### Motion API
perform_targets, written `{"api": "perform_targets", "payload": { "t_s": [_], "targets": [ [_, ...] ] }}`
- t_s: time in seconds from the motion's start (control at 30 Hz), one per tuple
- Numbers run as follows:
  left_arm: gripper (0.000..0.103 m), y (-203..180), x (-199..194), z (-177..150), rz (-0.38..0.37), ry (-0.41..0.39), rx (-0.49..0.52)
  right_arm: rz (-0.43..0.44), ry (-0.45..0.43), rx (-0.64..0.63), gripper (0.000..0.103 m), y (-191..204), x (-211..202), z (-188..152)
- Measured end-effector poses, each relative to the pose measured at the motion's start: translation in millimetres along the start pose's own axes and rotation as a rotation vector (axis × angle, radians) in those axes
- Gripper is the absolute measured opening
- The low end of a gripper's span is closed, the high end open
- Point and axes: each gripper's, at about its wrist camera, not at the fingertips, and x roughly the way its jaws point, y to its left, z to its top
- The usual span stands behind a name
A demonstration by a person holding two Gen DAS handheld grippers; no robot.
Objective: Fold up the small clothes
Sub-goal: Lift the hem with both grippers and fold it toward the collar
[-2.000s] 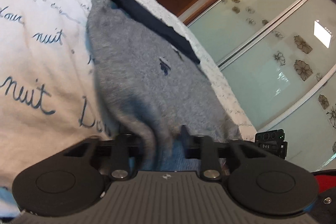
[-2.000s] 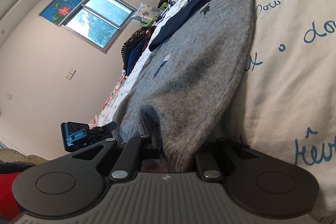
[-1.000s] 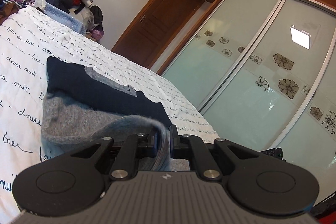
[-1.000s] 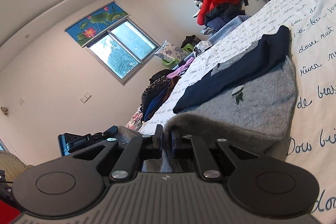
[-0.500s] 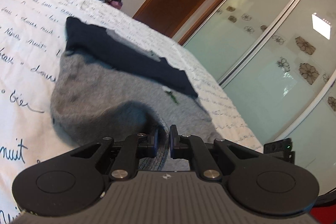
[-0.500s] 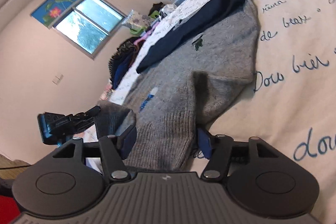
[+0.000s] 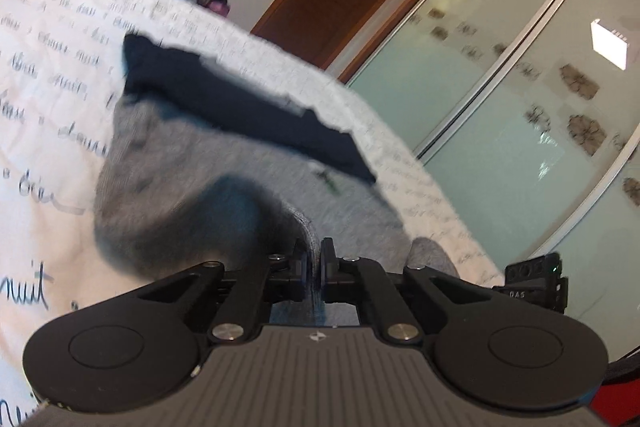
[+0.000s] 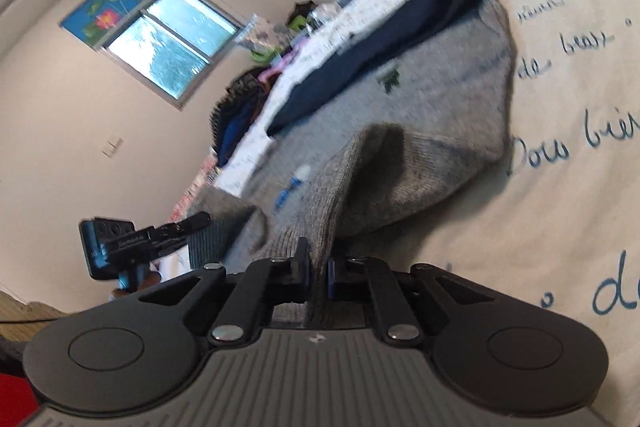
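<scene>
Now your left tool (image 7: 314, 261) and right tool (image 8: 316, 267) both pinch grey sweater (image 8: 432, 99) hem; bedspread (image 8: 580, 187) beside sweater reads "nuit".

Matte black ribbed gripper bodies, silver screws, blue-padded fingers (image 8: 331, 277).

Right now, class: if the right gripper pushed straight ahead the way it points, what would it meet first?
The grey sweater itself: the right gripper is shut on its hem, and the raised fold lies directly ahead. Depth beyond is unclear.
</scene>
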Motion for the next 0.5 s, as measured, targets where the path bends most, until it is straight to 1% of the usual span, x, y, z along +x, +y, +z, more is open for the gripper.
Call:
{"api": "perform_targets", "payload": {
  "t_s": [0.1, 0.2, 0.4, 0.5],
  "targets": [
    [0.006, -8.8, -10.5, 12.5, -0.026, -0.064, -0.007, 0.042, -0.054, 0.007, 0.008, 5.8, -6.3, 9.7],
    [0.006, -15.7, -15.5, 24.9, -0.037, -0.099, -0.001, 0.072, -0.091, 0.01, 0.008, 9.8, -7.2, 21.1],
    [0.006, -29.2, -17.4, 51.8, -0.017, -0.149, 0.031, 0.14, -0.155, 0.054, 0.007, 6.1, -3.7, 46.3],
    [0.006, -28.8, -13.3, 65.5, 0.002, -0.162, 0.028, 0.147, -0.176, 0.058, 0.007, 4.7, -0.3, 61.2]
  ]
}}
